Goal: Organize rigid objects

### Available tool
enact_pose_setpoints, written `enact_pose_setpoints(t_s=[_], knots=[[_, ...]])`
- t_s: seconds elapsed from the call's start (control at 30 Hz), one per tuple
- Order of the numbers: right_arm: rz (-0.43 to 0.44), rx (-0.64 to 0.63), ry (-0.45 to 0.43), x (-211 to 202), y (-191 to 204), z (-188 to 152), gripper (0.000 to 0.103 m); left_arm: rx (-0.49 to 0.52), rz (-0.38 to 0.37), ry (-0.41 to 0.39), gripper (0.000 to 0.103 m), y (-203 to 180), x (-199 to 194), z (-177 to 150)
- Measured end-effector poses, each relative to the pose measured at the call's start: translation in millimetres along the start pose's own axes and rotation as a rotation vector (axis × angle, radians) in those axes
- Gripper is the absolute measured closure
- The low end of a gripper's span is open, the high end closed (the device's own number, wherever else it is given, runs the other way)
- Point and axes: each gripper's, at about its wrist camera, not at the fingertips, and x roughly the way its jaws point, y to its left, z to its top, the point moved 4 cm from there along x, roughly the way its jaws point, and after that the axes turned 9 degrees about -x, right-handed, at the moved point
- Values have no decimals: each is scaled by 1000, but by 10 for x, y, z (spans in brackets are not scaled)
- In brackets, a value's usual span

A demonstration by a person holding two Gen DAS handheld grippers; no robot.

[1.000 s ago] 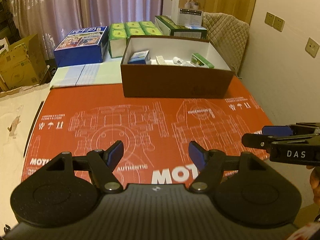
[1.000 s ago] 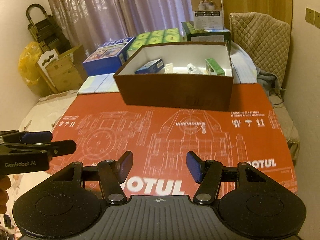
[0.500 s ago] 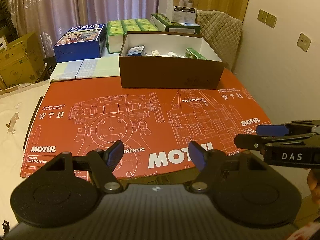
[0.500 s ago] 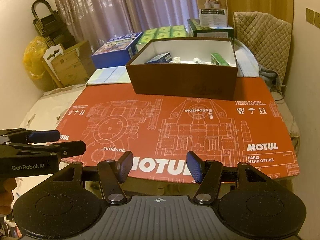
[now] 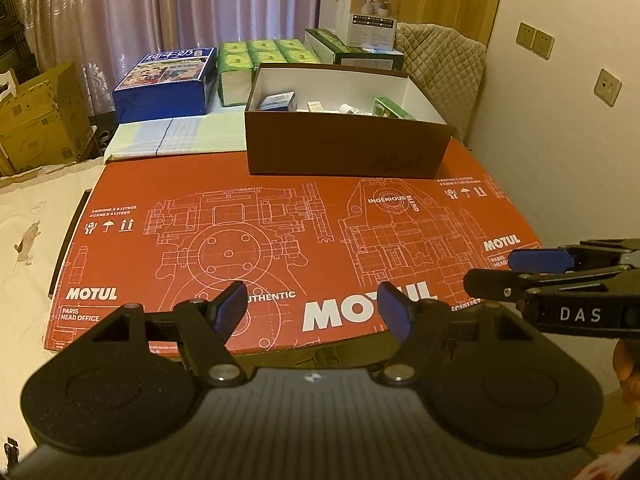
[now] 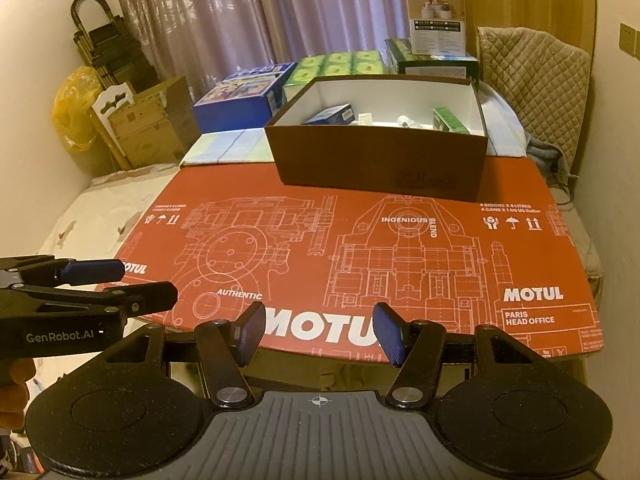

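A brown open box [image 5: 344, 148] [image 6: 380, 164] stands at the far end of the red Motul board [image 5: 280, 240] [image 6: 360, 248]. Inside it lie a blue-white carton [image 5: 278, 101] [image 6: 332, 114], a green carton [image 5: 390, 107] [image 6: 448, 119] and small white items [image 5: 348, 108]. My left gripper [image 5: 312, 308] is open and empty, back over the board's near edge. My right gripper [image 6: 318, 330] is open and empty, also at the near edge. Each gripper shows in the other's view, the right one [image 5: 516, 270] and the left one [image 6: 132, 284].
Behind the brown box are a blue box [image 5: 164, 80], green packs [image 5: 260, 56], a dark green box [image 5: 352, 52] with a white carton [image 5: 368, 14] on top. A quilted chair [image 5: 444, 68] stands at the right, cardboard boxes [image 5: 36, 120] at the left.
Both grippers have pulled back from the brown box toward the board's near edge. The box looks smaller and more of the board shows. Both stay open and empty.
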Motion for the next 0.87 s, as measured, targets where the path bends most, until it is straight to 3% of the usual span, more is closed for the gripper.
enact_pose_setpoints(t_s=[0.87], knots=[[11, -8, 20, 73, -53, 3, 47, -6, 7, 8, 35, -8, 58, 15]])
